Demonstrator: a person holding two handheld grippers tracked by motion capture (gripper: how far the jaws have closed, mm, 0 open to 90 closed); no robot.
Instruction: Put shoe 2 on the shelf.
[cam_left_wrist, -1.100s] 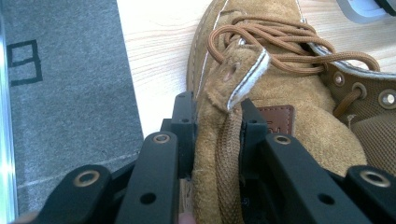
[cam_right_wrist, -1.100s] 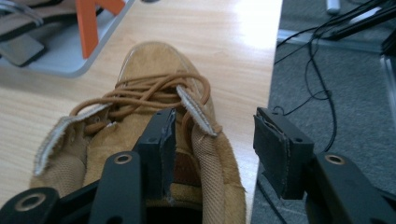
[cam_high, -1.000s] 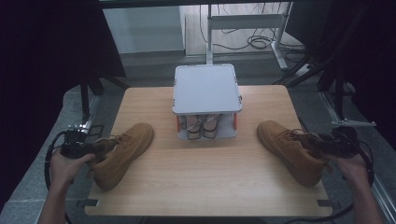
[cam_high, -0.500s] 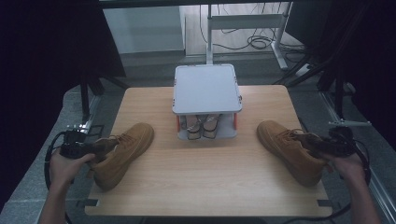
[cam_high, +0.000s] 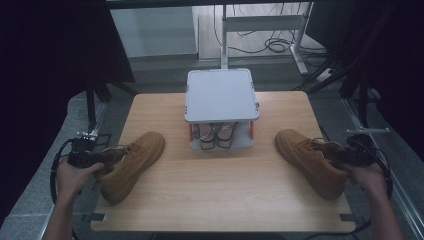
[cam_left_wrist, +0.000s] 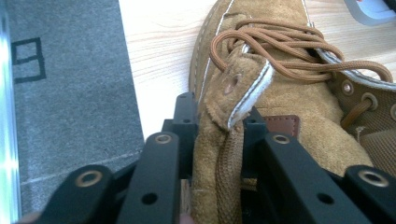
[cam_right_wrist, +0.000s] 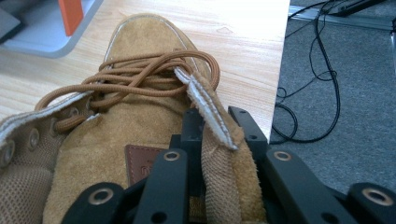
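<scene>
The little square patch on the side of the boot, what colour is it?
Reddish-brown, darker than the tan suede boot around it. The small leather patch shows best in the left gripper view.

high view: overhead, facing forward-down | gripper views: close along tongs | shared: wooden table (cam_high: 220, 170)

A grey rack (cam_high: 222, 95) on the table (cam_high: 220, 190) holds what may be shoes.

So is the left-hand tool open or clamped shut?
Shut. The left tool has both jaws pressed on the left boot, pinching its suede collar.
</scene>
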